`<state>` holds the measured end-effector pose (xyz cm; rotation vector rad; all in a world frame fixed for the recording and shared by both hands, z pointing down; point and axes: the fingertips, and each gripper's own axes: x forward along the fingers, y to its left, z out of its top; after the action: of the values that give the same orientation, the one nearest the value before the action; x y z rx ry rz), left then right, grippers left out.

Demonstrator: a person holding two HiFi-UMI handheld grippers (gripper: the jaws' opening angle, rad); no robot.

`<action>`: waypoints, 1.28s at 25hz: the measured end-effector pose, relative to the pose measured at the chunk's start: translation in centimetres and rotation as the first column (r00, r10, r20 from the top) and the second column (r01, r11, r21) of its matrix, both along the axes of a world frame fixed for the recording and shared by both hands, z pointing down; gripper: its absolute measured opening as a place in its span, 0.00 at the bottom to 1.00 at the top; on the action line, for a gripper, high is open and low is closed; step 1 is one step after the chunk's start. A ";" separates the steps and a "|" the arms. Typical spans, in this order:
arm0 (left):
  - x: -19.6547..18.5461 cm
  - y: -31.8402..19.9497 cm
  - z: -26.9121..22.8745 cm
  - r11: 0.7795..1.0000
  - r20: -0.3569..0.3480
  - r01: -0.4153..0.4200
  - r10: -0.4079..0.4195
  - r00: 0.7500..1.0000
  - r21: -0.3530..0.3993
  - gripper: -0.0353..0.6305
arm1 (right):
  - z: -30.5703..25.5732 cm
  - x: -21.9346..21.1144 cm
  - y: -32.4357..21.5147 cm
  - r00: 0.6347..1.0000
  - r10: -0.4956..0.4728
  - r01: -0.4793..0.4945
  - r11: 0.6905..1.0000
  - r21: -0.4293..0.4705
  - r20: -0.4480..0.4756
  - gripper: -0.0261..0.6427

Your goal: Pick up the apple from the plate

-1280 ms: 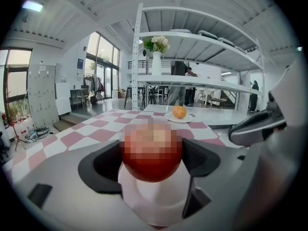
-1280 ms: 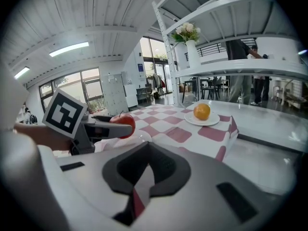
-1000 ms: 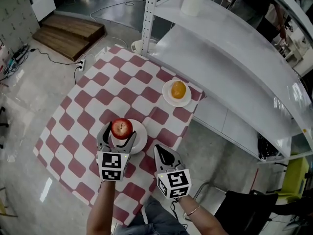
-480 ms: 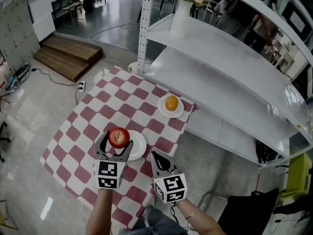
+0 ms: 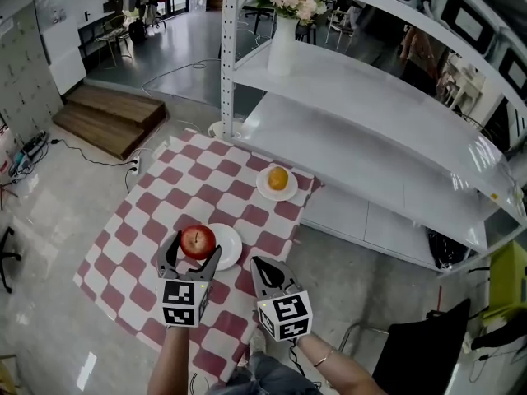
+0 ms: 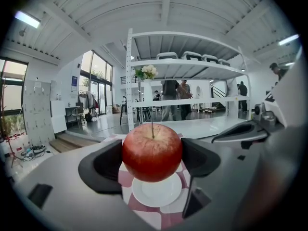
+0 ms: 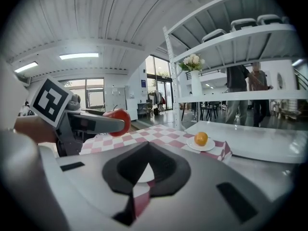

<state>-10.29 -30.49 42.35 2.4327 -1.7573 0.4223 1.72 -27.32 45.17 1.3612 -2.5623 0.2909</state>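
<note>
A red apple (image 5: 198, 241) (image 6: 152, 152) is held between the jaws of my left gripper (image 5: 194, 253), lifted above a white plate (image 5: 227, 246) (image 6: 154, 192) that lies on the red-and-white checked cloth. The apple (image 7: 118, 121) also shows at the left of the right gripper view, in the left gripper's jaws. My right gripper (image 5: 265, 276) (image 7: 144, 174) hangs over the cloth's near right edge, its jaws pressed together with nothing between them.
A second white plate (image 5: 277, 184) carries an orange (image 5: 278, 178) (image 7: 201, 138) at the cloth's far right corner. White metal shelving (image 5: 370, 146) stands behind and to the right, with a vase of flowers (image 5: 286, 27) on it. Wooden steps (image 5: 109, 118) lie at the far left.
The left gripper has risen with the apple, away from the plate. The view has pulled back, so the table looks smaller. The right gripper stays beside it.
</note>
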 end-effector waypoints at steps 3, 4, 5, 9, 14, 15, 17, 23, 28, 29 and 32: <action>0.2 1.0 -0.4 1.000 -0.002 -0.005 0.005 1.000 0.000 0.61 | -0.4 0.2 0.7 1.000 0.007 -0.007 1.000 0.012 0.002 0.05; 0.2 1.4 -0.5 1.000 -0.003 -0.005 0.005 1.000 0.001 0.61 | -0.5 0.3 0.9 1.000 0.009 -0.009 1.000 0.017 0.003 0.05; 0.2 1.8 -0.7 1.000 -0.003 -0.006 0.006 1.000 0.003 0.61 | -0.7 0.3 1.1 1.000 0.010 -0.010 1.000 0.021 0.003 0.05; -0.1 3.2 -1.3 1.000 -0.005 -0.003 0.003 1.000 0.018 0.61 | -1.3 0.3 1.9 1.000 0.014 -0.014 0.999 0.037 0.001 0.05; -0.8 5.0 -2.0 0.999 -0.008 0.007 -0.006 1.000 0.031 0.61 | -2.0 0.1 3.0 1.000 0.017 -0.017 0.998 0.055 0.000 0.05; -0.9 5.3 -2.1 0.999 -0.008 0.008 -0.008 1.000 0.033 0.61 | -2.1 0.1 3.2 1.000 0.017 -0.017 0.998 0.057 -0.001 0.05; -1.1 6.0 -2.3 0.999 -0.006 0.011 -0.010 1.000 0.034 0.61 | -2.3 -0.1 3.6 1.000 0.017 -0.016 0.998 0.061 -0.002 0.05; -1.9 8.2 -2.2 0.999 -0.005 0.016 -0.016 1.000 0.029 0.61 | -2.4 -0.7 5.1 1.000 0.016 -0.016 0.998 0.068 -0.003 0.05; -2.4 9.9 -2.2 1.000 -0.004 0.022 -0.022 1.000 0.023 0.61 | -2.6 -0.9 6.2 1.000 0.019 -0.019 0.997 0.069 -0.003 0.05; -2.5 10.3 -2.2 1.000 -0.004 0.022 -0.022 1.000 0.022 0.61 | -2.6 -1.0 6.4 1.000 0.020 -0.019 0.997 0.069 -0.003 0.05; -2.6 11.3 -2.2 1.000 -0.008 0.024 -0.024 1.000 0.018 0.61 | -2.7 -1.0 7.1 1.000 0.020 -0.020 0.997 0.073 -0.003 0.05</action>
<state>-12.85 -19.20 40.10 2.4196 -1.7933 0.3962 0.70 -20.25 42.52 1.4122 -2.5809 0.2004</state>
